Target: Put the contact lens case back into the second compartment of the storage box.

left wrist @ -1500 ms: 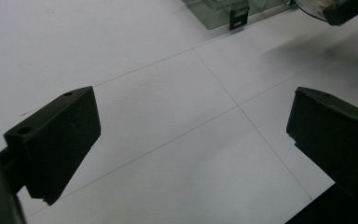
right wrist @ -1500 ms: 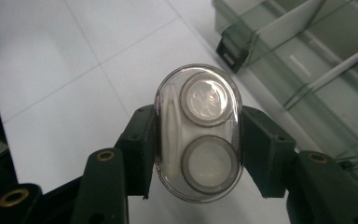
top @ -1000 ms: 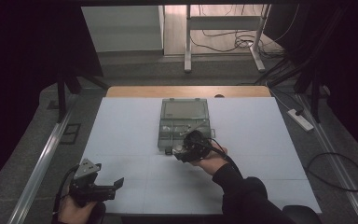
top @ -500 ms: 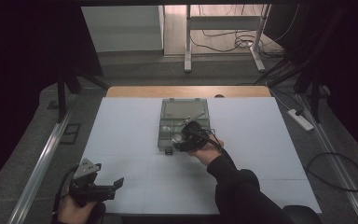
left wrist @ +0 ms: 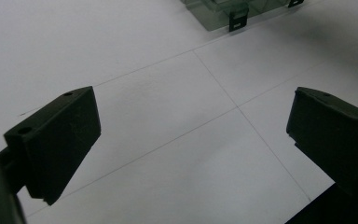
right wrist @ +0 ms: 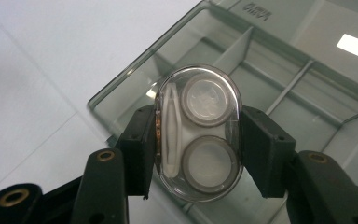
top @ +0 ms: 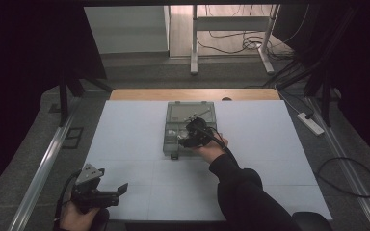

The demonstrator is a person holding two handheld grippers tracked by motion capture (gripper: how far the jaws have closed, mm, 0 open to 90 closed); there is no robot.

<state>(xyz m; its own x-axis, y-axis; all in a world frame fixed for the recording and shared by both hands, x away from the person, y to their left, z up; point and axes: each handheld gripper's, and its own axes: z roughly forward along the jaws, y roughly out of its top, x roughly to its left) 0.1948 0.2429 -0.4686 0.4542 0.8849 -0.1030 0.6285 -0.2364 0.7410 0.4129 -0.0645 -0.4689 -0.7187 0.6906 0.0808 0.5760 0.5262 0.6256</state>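
Dim room; a white table surface [top: 125, 130] with thin grid lines fills the middle of the high view, a wooden edge along its far side, cables and a power strip [top: 310, 123] on the floor at upper right.

Right gripper [right wrist: 198, 140]: jaws pressed against the two sides of a clear oval case [right wrist: 198, 133], pinching it. In the right gripper view the case sits centre frame; two round wells with grey rims show through it, one above the other, plus a white curved piece along its left side. The case is held over the near corner of a smoky transparent compartment box [right wrist: 279, 79], whose dividers run toward the upper right of the frame. Whether the case touches the box, cannot tell.

High view: right gripper [top: 193, 135] at centre frame, over the lower right part of the box [top: 173, 139]; dark sleeve [top: 245, 192] enters from the bottom right.

Left gripper [top: 107, 192]: lower left of the high view, held in a hand [top: 77, 216] near the table's near edge, well apart from the box. In the left gripper view its jaws are spread wide with bare table between them; the box's corner [left wrist: 223, 14] shows at the top edge.
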